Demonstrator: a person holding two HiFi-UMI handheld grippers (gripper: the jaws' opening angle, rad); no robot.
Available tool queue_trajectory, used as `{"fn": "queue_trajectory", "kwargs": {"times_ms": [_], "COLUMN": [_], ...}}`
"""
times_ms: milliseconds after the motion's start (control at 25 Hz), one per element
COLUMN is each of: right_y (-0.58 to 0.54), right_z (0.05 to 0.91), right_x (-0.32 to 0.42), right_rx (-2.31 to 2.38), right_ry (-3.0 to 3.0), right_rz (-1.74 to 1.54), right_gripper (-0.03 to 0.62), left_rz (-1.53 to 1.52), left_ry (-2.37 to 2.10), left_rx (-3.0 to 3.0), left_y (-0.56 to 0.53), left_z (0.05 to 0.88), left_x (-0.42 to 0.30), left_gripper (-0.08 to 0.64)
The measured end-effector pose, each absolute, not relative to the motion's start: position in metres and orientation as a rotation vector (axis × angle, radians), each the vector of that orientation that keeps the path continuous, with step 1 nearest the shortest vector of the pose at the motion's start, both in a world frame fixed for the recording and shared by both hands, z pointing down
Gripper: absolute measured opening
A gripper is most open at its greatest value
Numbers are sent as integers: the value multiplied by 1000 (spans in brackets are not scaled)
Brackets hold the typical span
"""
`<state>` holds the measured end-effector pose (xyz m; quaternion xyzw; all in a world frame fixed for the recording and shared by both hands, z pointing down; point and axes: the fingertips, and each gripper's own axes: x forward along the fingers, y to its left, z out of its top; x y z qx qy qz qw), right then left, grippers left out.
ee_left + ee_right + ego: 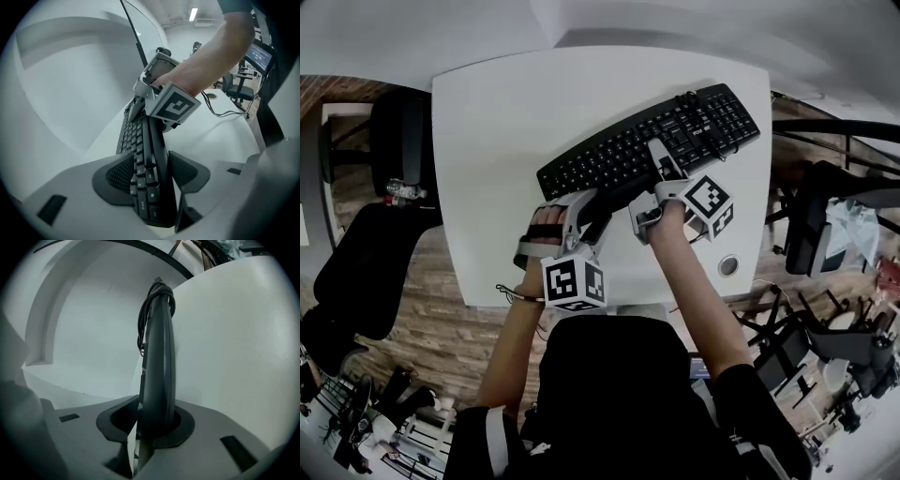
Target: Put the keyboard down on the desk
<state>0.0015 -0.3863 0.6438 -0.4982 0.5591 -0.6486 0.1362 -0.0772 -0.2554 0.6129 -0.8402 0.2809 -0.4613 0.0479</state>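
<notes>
fingers (185, 426) of right gripper (153, 423) pinch keyboard (619, 155) edge.

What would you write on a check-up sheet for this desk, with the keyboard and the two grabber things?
Surface: white desk, with a round cable hole near its right front corner.
Job's things: black keyboard, slanting across the desk's far right part; I cannot tell whether it lies flat.
Clutter: nothing seen.
Grippers: left gripper has its jaws apart round the keyboard's left end and seems not to press on it; right gripper is clamped on the keyboard's near long edge.
Cables: the keyboard's cord is bundled up on its right part.
Surroundings: black office chair left of the desk; more chairs to the right.
</notes>
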Motion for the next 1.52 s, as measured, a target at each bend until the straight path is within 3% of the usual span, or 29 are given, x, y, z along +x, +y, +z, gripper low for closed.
{"fn": "queue_trajectory", "kwargs": {"times_ms": [880,1520], "right_y": [-387,-366], "right_z": [643,643], "right_x": [-7,1], "right_rx": [-1352,-1323], "right_ry": [1765,1832], "right_rz": [-1949,-2006], "right_gripper": [115,163], "left_rz": [-1495,-1514], "left_ry": [935,865], "left_rx": [-2603,-2520], "left_y": [-269,-281], "left_z": [619,639], "left_x": [-95,-115], "left_gripper": [189,189]}}
